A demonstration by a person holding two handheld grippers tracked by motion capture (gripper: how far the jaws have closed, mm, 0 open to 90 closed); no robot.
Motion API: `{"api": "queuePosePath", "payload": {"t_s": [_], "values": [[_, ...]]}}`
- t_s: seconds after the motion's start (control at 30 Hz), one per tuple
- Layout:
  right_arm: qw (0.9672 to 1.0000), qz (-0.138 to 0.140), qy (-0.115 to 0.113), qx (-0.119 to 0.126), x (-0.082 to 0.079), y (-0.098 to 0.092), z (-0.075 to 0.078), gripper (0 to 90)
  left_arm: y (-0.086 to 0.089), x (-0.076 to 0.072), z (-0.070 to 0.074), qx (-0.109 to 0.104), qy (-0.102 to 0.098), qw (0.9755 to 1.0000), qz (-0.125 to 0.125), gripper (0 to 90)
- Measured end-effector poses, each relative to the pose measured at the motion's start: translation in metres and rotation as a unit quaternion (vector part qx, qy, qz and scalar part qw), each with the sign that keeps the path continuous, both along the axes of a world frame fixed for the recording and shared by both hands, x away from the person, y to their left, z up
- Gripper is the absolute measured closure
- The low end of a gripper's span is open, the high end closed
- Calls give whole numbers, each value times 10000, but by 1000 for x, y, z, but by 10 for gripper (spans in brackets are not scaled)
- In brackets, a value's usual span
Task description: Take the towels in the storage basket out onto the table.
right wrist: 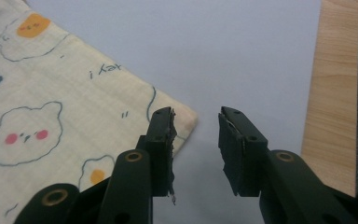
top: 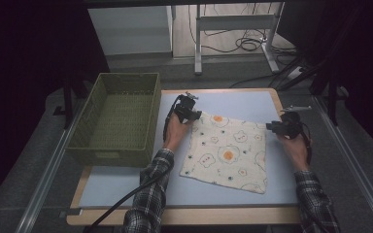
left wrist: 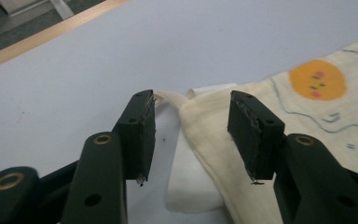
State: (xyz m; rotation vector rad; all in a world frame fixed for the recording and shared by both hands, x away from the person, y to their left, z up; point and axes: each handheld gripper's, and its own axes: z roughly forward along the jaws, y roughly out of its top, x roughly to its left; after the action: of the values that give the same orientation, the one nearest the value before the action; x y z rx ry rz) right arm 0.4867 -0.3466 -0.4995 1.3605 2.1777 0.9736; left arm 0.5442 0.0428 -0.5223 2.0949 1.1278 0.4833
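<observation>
Where two grippers part: one cloth point(top: 228, 150), one basket point(top: 119, 119).

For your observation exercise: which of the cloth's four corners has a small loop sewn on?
The far-left corner of the cloth, lying between the open jaws of the left gripper: its loop pokes out there. The other corners look plain.

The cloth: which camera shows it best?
The high view: the whole cloth lies flat on the table. The left gripper view shows one corner with its loop; the right gripper view shows another corner and printed figures.
</observation>
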Motion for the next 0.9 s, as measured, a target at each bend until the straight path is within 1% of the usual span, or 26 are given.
{"api": "queuePosePath", "payload": {"t_s": [0.03, 0.07, 0.1, 0.13, 0.2, 0.23, 0.27, 0.3, 0.33, 0.37, 0.4, 0.43, 0.47, 0.5, 0.53, 0.57, 0.6, 0.67, 0.7, 0.73, 0.77, 0.8, 0.83, 0.9], "values": [[10000, 18, 14, -4, 4, 3, -3, 662, 0, 2, -5, 1, 35, 10000, 44, 493], [10000, 18, 14, -4, 4, 3, -3, 662, 0, 2, -5, 1, 35, 10000, 44, 488], [10000, 32, 16, -5, 6, 4, -4, 662, 0, 3, -8, 61, 33, 9999, 75, 488], [10000, 43, 6, -14, 7, 5, -5, 661, 1, 3, -10, 79, 32, 9999, 85, 477], [10000, 55, 8, -57, 10, 9, -8, 654, 3, 4, -13, -74, 55, 9999, 73, 464], [9997, 79, 65, -201, 14, 13, -12, 653, 4, 5, -14, -179, 110, 9998, 64, 485], [9997, 79, 65, -201, 14, 13, -12, 653, 5, 5, -15, -297, 173, 9994, 20, 485], [9994, 93, 143, -311, 15, 15, -15, 674, 6, 5, -15, -309, 173, 9994, -20, 519], [9994, 119, 143, -297, 14, 17, -14, 739, 5, 3, -15, -357, 171, 9991, -119, 586], [9993, 134, 187, -289, 14, 19, -13, 820, 4, 2, -15, -410, 185, 9988, -195, 673], [9992, 192, 236, -272, 13, 21, -13, 847, 4, 2, -15, -427, 212, 9986, -224, 731], [9988, 206, 220, -378, 13, 23, -12, 859, 3, 2, -14, -476, 284, 9980, -301, 811], [9985, 229, 214, -458, 13, 25, -11, 865, 3, 3, -12, -407, 291, 9982, -333, 856], [9982, 239, 207, -519, 14, 25, -10, 869, 2, 3, -11, -359, 239, 9985, -332, 871], [9981, 240, 191, -528, 15, 25, -9, 870, 2, 3, -9, -363, 166, 9988, -300, 876], [9987, 170, 127, -474, 19, 23, -5, 871, 4, 3, -7, -413, 106, 9988, -249, 880], [9987, 170, 127, -474, 19, 23, -5, 871, 5, 4, -4, -448, 29, 9988, -181, 880], [9987, 118, 45, -498, 27, 21, 2, 871, 8, 9, 5, -549, -57, 9984, -99, 880], [9987, 80, -27, -493, 31, 21, 8, 871, 8, 11, 11, -522, -130, 9985, -30, 880], [9989, 38, -128, -443, 35, 22, 14, 871, 9, 12, 17, -563, -199, 9982, 34, 880], [9994, -24, -230, -269, 39, 24, 25, 870, 10, 9, 24, -660, -273, 9974, 74, 879], [9994, -24, -230, -269, 39, 24, 25, 870, 10, 9, 24, -660, -273, 9974, 74, 880], [9993, -1, -266, -276, 40, 26, 28, 870, 11, 7, 25, -559, -300, 9980, 63, 880], [9991, 70, -302, -306, 37, 29, 32, 870, 13, 2, 25, -533, -310, 9981, 23, 880]]}}
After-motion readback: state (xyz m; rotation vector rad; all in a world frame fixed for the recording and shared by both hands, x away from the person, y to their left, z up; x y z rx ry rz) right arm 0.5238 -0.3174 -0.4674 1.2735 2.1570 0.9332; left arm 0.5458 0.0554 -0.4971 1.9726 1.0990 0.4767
